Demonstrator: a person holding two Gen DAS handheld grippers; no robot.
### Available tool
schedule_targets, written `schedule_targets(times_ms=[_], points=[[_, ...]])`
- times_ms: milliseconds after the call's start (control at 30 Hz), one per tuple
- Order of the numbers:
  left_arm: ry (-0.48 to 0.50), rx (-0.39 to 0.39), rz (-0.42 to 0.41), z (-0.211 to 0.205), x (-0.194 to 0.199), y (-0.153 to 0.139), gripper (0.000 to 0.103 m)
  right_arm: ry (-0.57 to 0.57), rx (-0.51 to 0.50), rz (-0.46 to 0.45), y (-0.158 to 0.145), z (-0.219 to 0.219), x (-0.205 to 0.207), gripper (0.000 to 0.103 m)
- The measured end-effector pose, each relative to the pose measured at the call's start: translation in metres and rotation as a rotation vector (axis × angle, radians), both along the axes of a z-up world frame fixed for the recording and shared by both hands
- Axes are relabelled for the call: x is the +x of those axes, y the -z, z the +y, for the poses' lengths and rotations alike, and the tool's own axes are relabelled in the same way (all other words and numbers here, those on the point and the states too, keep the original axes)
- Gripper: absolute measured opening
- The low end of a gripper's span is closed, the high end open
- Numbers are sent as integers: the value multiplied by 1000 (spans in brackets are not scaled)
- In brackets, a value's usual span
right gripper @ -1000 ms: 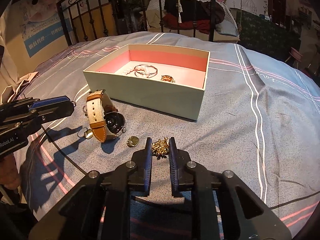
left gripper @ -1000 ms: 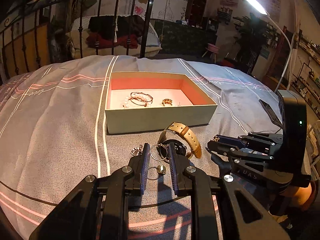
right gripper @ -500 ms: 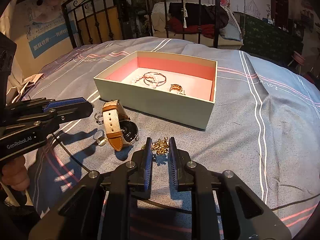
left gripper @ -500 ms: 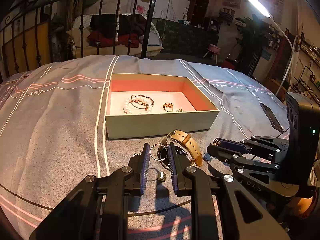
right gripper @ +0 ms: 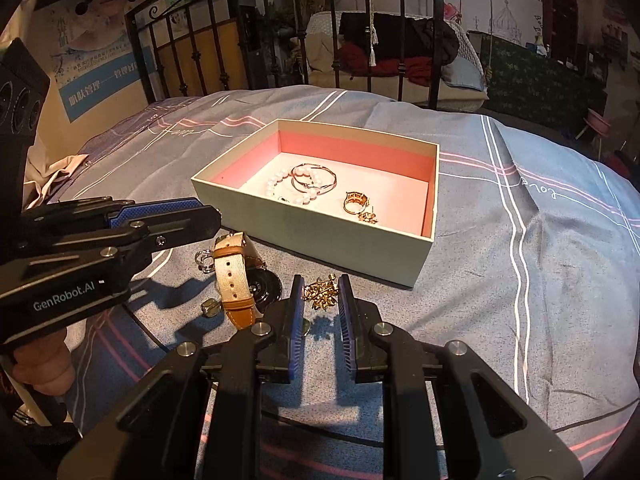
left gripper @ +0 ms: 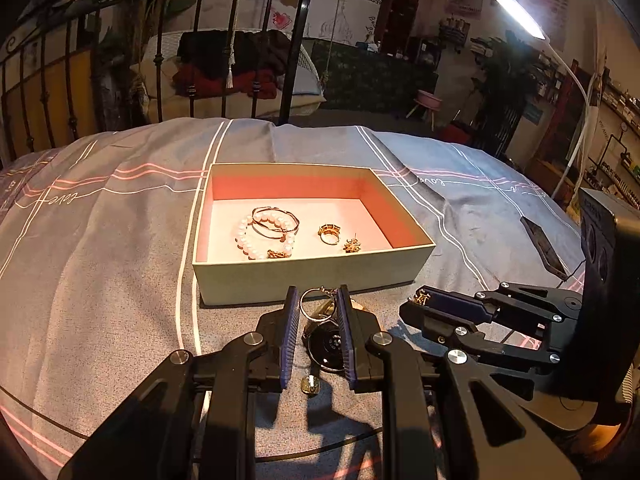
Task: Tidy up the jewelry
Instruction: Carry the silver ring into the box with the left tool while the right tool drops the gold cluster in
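Observation:
An open pale green box (left gripper: 312, 280) (right gripper: 320, 236) with pink lining sits on the bed. It holds a pearl bracelet (left gripper: 250, 236), a thin bangle (left gripper: 276, 222), a gold ring (left gripper: 329, 234) and a small gold stud (left gripper: 352, 245). My left gripper (left gripper: 318, 304) is shut on a silver hoop ring (left gripper: 314, 303), lifted just before the box. My right gripper (right gripper: 319, 294) is shut on a gold brooch (right gripper: 322, 292), lifted near the box's near corner. A tan-strapped watch (right gripper: 236, 280) lies on the bedspread below them.
A small gold bead (left gripper: 309, 384) (right gripper: 209, 307) and a clear ear clip (right gripper: 204, 260) lie by the watch. A dark phone (left gripper: 544, 248) lies on the grey striped bedspread (right gripper: 520, 280) at right. A black iron bed frame (left gripper: 160, 60) stands behind.
Both grippers have risen off the bedspread and moved toward the box, the left carrying the hoop ring and the right carrying the brooch.

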State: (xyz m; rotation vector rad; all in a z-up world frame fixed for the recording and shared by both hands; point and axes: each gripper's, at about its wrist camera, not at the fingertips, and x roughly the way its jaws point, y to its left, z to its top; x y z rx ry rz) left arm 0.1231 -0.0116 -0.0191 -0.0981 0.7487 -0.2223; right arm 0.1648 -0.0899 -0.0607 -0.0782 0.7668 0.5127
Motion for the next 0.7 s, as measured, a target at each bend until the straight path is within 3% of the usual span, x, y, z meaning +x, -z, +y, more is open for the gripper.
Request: schedule_targets(times_ms=[433, 700], points=[[-48, 1, -2, 3, 63, -19, 18, 45, 28, -32, -30, 0, 70, 18], [-81, 48, 78, 8, 110, -12, 18, 49, -26, 13, -24, 18, 116, 18]])
